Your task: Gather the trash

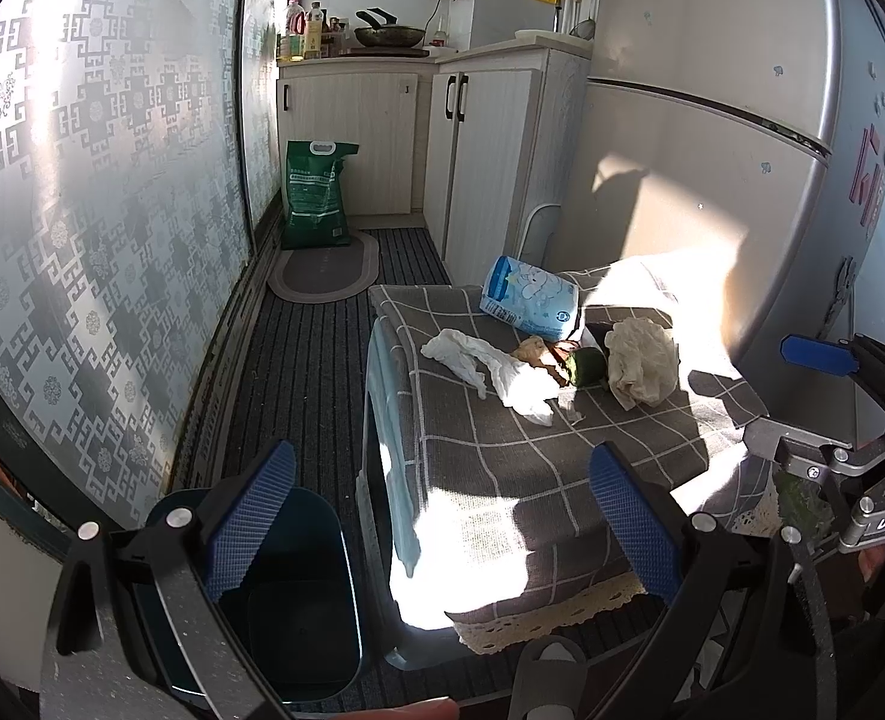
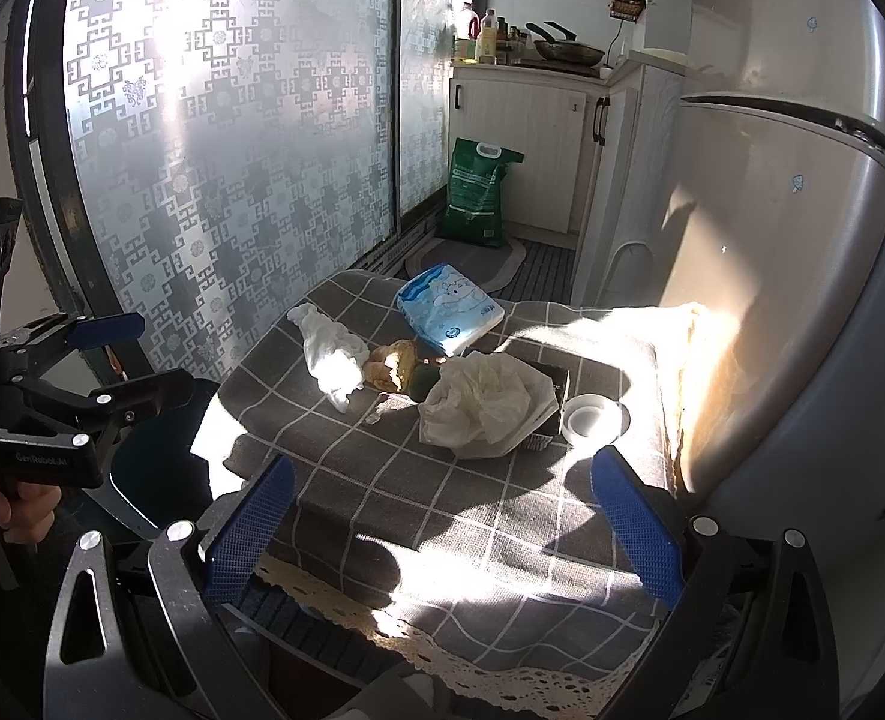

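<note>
Where trash (image 2: 484, 405) litters the tablecloth (image 2: 442, 480), both grippers level, fingers (image 2: 250, 531) wide, empty.

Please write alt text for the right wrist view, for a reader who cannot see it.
Open right gripper hovers before a checked tablecloth bearing crumpled paper, white tissue, a blue tissue pack and food scraps. The left gripper is at left.
</note>
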The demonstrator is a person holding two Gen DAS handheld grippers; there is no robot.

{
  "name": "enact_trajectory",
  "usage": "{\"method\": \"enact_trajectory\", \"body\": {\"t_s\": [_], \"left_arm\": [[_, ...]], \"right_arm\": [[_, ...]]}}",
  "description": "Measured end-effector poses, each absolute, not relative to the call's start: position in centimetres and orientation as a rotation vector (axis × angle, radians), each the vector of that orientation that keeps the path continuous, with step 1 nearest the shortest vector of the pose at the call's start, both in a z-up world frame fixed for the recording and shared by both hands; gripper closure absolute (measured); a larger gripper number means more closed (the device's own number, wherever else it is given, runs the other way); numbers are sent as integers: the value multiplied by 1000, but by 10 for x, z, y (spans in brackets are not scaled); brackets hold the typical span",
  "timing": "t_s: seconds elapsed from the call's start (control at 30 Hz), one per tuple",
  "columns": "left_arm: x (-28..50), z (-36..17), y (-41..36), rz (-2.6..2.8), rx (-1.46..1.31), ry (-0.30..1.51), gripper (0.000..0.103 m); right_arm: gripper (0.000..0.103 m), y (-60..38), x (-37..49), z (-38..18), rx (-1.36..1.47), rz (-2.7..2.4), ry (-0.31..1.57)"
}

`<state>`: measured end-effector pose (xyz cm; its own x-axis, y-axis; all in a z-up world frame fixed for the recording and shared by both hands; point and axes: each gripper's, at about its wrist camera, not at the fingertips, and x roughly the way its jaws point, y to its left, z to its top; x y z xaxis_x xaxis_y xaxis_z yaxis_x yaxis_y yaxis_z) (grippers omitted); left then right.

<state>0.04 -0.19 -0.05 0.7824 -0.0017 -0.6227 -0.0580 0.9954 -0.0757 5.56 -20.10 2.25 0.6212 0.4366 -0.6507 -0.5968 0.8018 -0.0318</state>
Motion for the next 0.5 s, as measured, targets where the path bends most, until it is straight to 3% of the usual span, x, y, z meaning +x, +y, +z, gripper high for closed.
{"method": "enact_trajectory", "body": {"t_s": [0.5], "left_arm": [[1, -3, -2, 30, -90, 676, 3]], "right_arm": [[3, -201, 54, 24, -256, 600, 675]]}}
